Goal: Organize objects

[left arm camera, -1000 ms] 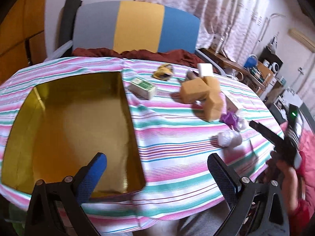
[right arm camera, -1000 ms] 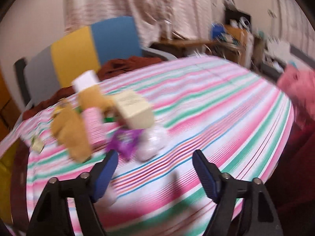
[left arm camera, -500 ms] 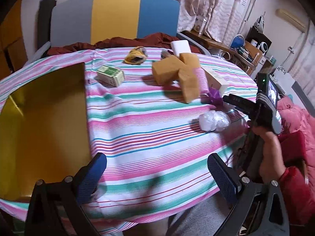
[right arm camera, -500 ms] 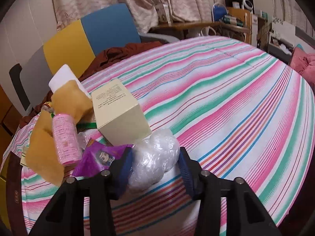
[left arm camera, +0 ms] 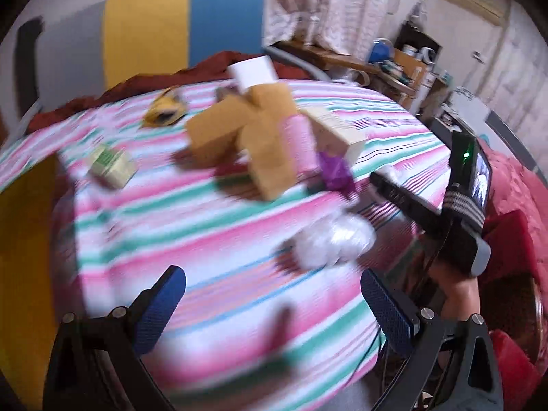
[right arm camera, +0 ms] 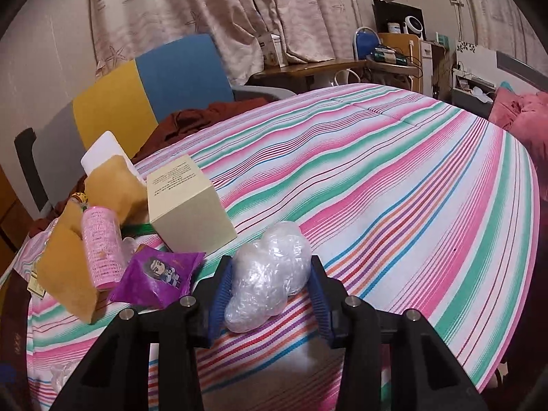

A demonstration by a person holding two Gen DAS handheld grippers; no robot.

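Right gripper [right arm camera: 270,294] closed in on a crumpled wad of clear plastic wrap [right arm camera: 269,279], both blue pads [right arm camera: 221,294] pressed against its sides after the jaws just narrowed around it. Wad resting on the pink, green and white striped tablecloth [right arm camera: 394,185]. Just left of the fingers, a purple foil snack packet with a cartoon figure [right arm camera: 159,274]; beyond that, a pink cylindrical bottle [right arm camera: 101,246] lying against tan foam blocks [right arm camera: 68,274]. Ahead and slightly left of the grip, a cream rectangular cardboard box with small print [right arm camera: 188,205], with a white block [right arm camera: 102,152] further back.

Left gripper [left arm camera: 270,311] spread wide above the cloth, nothing between its blue pads. View heavily blurred. Ahead and to its right, the same plastic wad [left arm camera: 330,239] caught in the other gripper, a hand [left arm camera: 455,294] holding that tool. Further ahead, a small green-and-white carton [left arm camera: 111,167] to the left, and a yellow crumpled item [left arm camera: 166,109] near the far edge. Yellow box interior [left arm camera: 24,246] at far left.
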